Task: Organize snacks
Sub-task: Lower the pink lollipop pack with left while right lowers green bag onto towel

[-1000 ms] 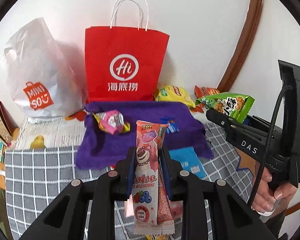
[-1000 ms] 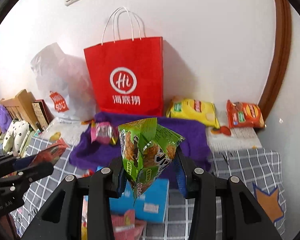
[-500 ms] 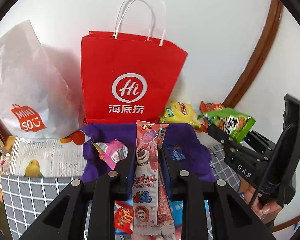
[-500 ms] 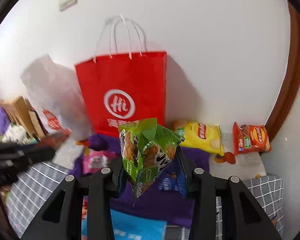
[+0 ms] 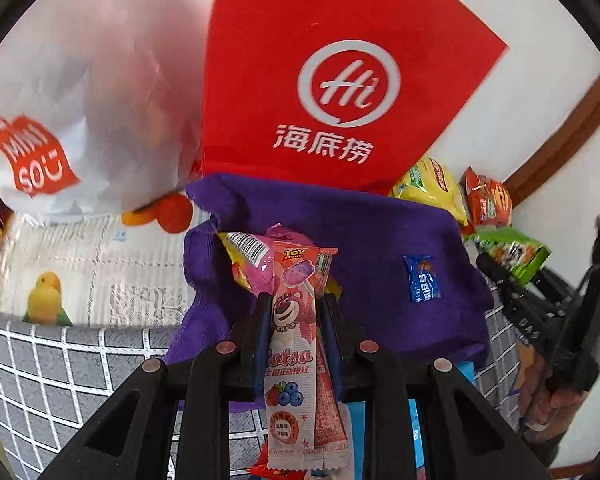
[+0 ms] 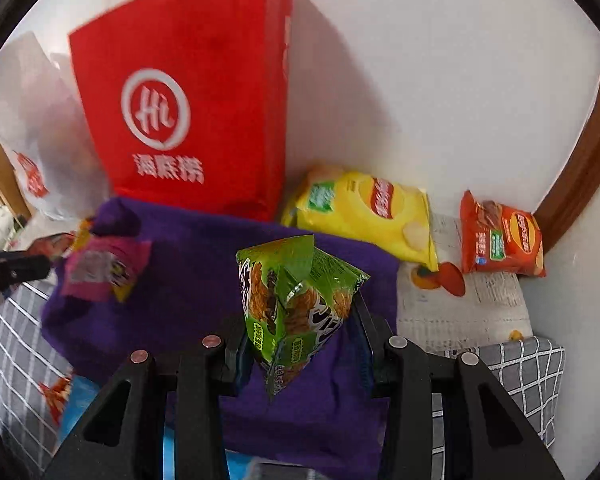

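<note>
jaws-clamped pink packet (image 5: 296, 320) only in left view

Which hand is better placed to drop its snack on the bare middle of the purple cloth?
Probably right. The right gripper holds its green snack bag over bare purple cloth; the left gripper's pink Lotso packet hangs above a pink-and-yellow packet.
</note>
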`<state>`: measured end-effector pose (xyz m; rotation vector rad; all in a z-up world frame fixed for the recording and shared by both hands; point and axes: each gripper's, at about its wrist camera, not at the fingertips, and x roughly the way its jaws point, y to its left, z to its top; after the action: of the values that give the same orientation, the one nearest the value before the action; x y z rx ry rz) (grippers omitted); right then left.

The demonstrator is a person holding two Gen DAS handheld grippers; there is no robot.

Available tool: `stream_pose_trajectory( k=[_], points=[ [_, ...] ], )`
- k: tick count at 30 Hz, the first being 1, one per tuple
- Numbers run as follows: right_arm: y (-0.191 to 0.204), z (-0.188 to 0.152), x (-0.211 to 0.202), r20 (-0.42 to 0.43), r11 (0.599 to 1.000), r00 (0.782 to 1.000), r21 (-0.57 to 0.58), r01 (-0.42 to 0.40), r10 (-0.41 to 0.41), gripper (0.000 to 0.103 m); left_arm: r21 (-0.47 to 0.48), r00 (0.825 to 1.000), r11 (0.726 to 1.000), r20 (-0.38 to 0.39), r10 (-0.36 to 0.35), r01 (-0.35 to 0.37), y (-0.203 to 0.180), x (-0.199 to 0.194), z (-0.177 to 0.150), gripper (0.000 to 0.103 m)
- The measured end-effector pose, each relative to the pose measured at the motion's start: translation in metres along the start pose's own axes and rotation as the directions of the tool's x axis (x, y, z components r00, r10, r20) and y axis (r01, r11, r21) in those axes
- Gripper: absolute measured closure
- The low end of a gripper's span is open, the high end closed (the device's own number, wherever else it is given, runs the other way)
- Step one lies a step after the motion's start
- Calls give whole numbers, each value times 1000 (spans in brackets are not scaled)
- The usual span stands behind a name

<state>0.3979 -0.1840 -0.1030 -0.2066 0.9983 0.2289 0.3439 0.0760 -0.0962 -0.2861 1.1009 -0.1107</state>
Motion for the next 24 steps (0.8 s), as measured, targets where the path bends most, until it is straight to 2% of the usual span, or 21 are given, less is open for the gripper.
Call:
stream_pose_trajectory(
  k=[8, 19, 24],
  points=[
    [-7, -5, 25, -76, 1000, 997, 21, 3, -1, 62, 3, 1000, 1000, -14, 15, -15, 5, 1, -1, 80],
    [-11, -7, 29, -76, 999, 997, 39, -9, 12, 62, 21, 1000, 1000, -22, 2, -2, -2, 2, -4, 80],
    [-10, -8, 33, -95, 998, 995, 58, -38, 44, 62, 24, 999, 1000, -31, 6, -5, -3, 6, -4, 80]
  ],
)
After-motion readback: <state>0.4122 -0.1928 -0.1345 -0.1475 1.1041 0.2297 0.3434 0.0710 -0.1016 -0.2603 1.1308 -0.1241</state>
